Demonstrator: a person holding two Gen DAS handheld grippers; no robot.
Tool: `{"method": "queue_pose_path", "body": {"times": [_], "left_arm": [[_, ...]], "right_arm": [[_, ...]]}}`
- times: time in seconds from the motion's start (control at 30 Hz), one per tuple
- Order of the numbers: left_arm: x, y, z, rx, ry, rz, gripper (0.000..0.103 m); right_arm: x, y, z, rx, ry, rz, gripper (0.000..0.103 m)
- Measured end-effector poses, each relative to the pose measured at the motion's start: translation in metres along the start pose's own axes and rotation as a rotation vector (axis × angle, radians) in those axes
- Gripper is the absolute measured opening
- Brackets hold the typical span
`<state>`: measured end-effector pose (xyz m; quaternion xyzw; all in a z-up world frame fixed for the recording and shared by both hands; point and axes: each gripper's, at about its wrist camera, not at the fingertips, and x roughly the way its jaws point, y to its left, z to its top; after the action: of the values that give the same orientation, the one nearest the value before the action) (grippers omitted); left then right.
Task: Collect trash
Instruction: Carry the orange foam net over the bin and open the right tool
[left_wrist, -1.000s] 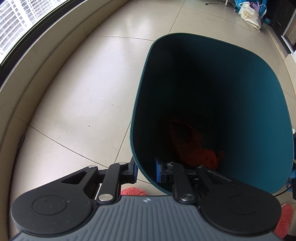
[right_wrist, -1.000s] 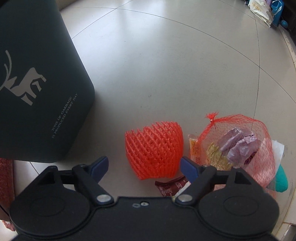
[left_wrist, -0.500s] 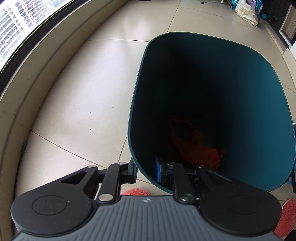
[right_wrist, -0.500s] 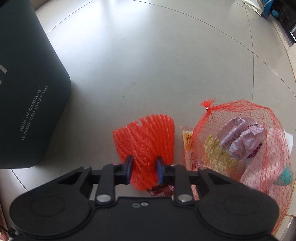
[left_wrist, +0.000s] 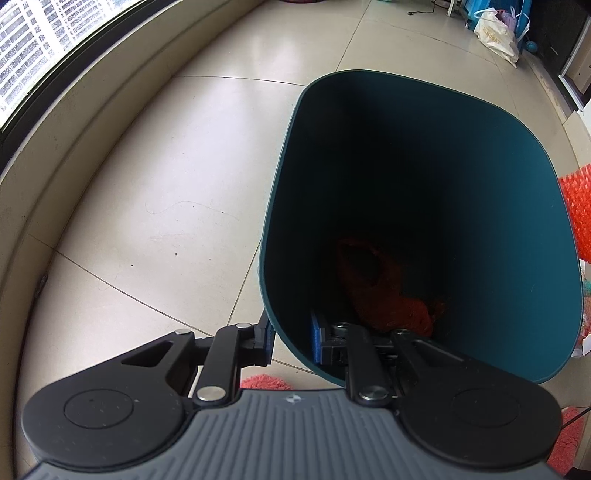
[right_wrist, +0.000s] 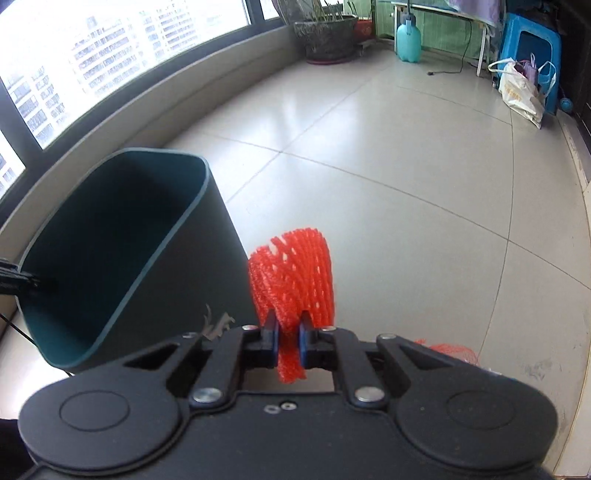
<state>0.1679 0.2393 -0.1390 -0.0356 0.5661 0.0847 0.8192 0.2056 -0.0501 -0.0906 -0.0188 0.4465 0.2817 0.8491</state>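
Note:
My left gripper (left_wrist: 290, 341) is shut on the near rim of the dark teal trash bin (left_wrist: 498, 155), one finger outside and one inside the wall. Orange-red trash (left_wrist: 384, 295) lies at the bin's bottom. My right gripper (right_wrist: 288, 341) is shut on the orange foam fruit net (right_wrist: 295, 273) and holds it up in the air, just right of the bin (right_wrist: 110, 236). The net's edge also shows in the left wrist view (left_wrist: 578, 206), beside the bin's right wall.
A curved window sill (right_wrist: 155, 99) runs along the left. A plant pot (right_wrist: 327, 37), a teal bottle (right_wrist: 408, 38), a blue stool (right_wrist: 530, 44) and a white bag (right_wrist: 521, 92) stand at the far end. The red mesh bag's edge (right_wrist: 452, 349) shows behind my right gripper.
My right gripper closed on the foam net, lifted it off the floor and swung toward the bin. My left gripper kept its grip on the bin rim.

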Motion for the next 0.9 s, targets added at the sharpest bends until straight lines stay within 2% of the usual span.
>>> {"method": "queue_pose_path", "body": {"times": [0.1, 0.23, 0.33, 0.6, 0.77, 0.9], "left_arm": [[0.0, 0.001, -0.001, 0.0, -0.004, 0.0, 0.018], [-0.003, 0.003, -0.002, -0.008, -0.015, -0.002, 0.018], [-0.006, 0.004, -0.003, -0.009, -0.025, 0.0, 0.018], [-0.009, 0.006, -0.008, -0.013, -0.036, -0.008, 0.018], [-0.008, 0.003, -0.009, -0.007, -0.038, -0.006, 0.018], [-0.008, 0.003, -0.009, -0.008, -0.038, -0.005, 0.018]], "right_arm": [[-0.024, 0.039, 0.019, -0.077, -0.056, 0.078, 0.009], [-0.012, 0.081, 0.025, -0.175, -0.046, 0.111, 0.009], [0.015, 0.097, 0.023, -0.203, -0.006, 0.067, 0.009], [0.074, 0.134, 0.009, -0.255, 0.169, -0.023, 0.01], [0.091, 0.144, 0.004, -0.265, 0.233, -0.064, 0.012], [0.1, 0.147, 0.002, -0.259, 0.25, -0.07, 0.019]]}}
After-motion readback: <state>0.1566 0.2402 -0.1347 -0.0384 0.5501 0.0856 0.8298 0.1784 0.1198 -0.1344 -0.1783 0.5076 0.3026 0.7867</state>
